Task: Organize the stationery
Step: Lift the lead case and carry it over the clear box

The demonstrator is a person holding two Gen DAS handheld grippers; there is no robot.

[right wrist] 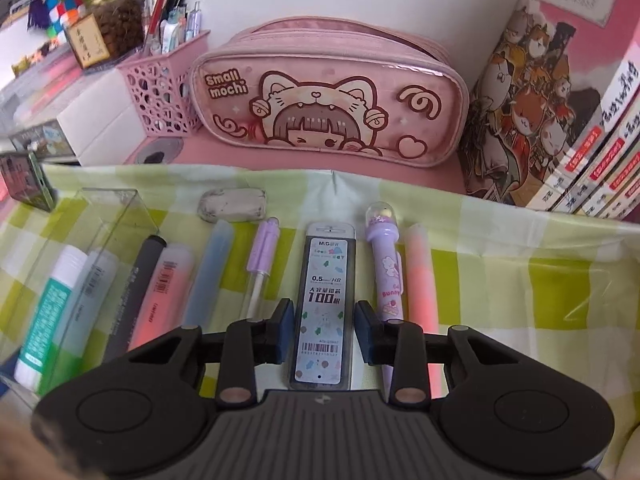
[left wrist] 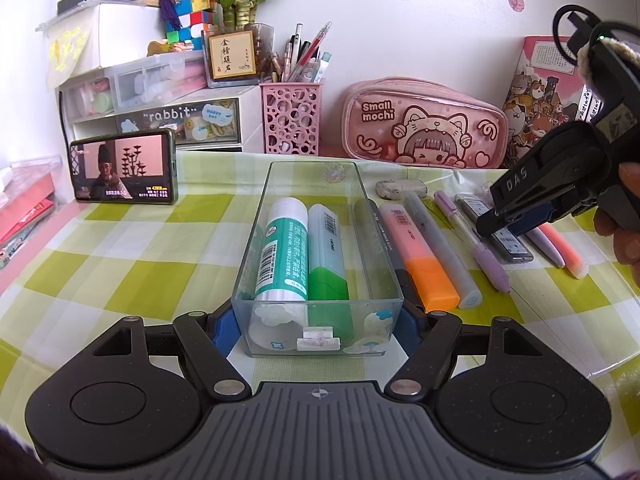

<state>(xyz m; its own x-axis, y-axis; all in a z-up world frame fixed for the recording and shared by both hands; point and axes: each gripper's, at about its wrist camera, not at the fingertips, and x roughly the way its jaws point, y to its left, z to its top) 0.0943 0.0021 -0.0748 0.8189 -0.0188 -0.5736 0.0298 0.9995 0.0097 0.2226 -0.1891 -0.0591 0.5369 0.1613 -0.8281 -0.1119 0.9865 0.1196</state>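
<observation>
From the left wrist, the left gripper [left wrist: 318, 330] has its blue pads clamped on the two long sides of a clear plastic tray [left wrist: 280, 184], holding it at its near end. The tray runs lengthwise away from the camera toward the wall. Inside lie a glue stick [left wrist: 282, 248] with a teal label and a green-capped highlighter [left wrist: 329, 256], side by side along the tray's length. To the right of the tray, on the green checked cloth [left wrist: 132, 276], a row of pens lies roughly parallel to it, an orange highlighter [left wrist: 420, 256] among them. The right gripper [left wrist: 506, 222], marked "DAS", hangs over the lead refill case [left wrist: 514, 244]. At the back stand a pencil case [left wrist: 424, 124] reading "Small mochi", a drawer unit [left wrist: 176, 114] lettered "rabbit", and a pink pen cup [left wrist: 290, 118] full of pens.

From the right wrist, the lead refill case [right wrist: 324, 300] lies flat, its long axis pointing from the gripper toward the pencil case [right wrist: 328, 96]. Its label reads "M&G", "0.5" "HB" and "100". The right gripper [right wrist: 323, 330] is partly open, one pad on each side of the case with a narrow gap showing at both; nothing is gripped. Just right of the case lies a purple pen [right wrist: 386, 264] marked "Bunny", with a pink highlighter [right wrist: 420, 276] beyond it. An eraser [right wrist: 232, 204] sits further back to the left.
</observation>
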